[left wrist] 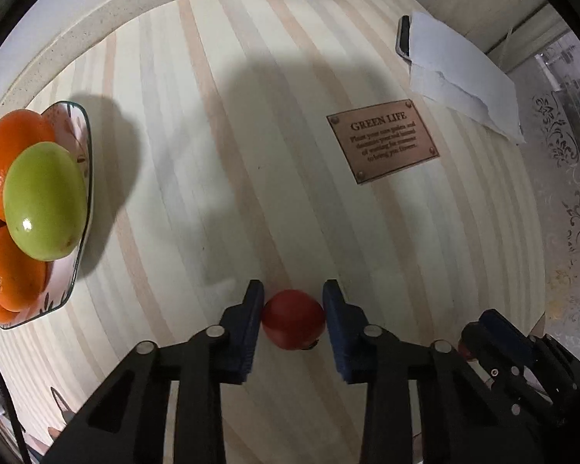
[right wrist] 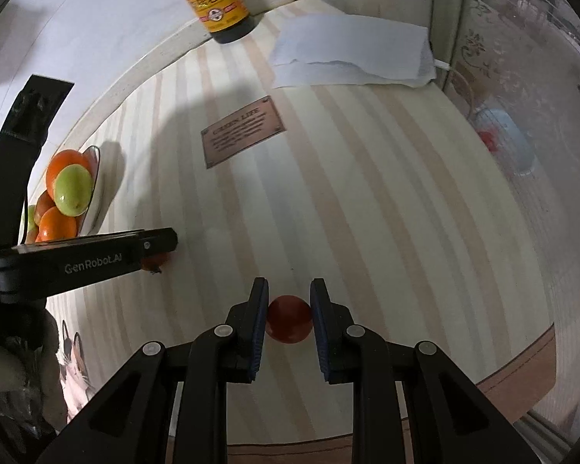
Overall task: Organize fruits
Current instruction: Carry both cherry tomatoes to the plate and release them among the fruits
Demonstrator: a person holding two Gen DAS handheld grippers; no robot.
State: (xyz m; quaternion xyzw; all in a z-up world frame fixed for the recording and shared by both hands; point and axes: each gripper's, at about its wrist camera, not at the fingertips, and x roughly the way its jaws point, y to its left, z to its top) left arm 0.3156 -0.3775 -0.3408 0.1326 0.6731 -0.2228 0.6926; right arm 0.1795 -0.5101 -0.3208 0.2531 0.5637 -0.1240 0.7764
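Two red tomatoes are sitting on the striped wooden table (left wrist: 220,162), each pinched between blue pads. The left gripper (left wrist: 293,323) is clamping one tomato (left wrist: 293,319) near the table's front edge, its dark stem end facing right. The right gripper (right wrist: 289,319) is gripping a second tomato (right wrist: 289,319) further right. A patterned bowl (left wrist: 82,178) at far left is holding oranges (left wrist: 7,154) and a green fruit (left wrist: 44,201). A soy sauce bottle (right wrist: 216,0) is standing at the far edge.

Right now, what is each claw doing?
Left gripper: closed on a red fruit.
Right gripper: closed on another red fruit.
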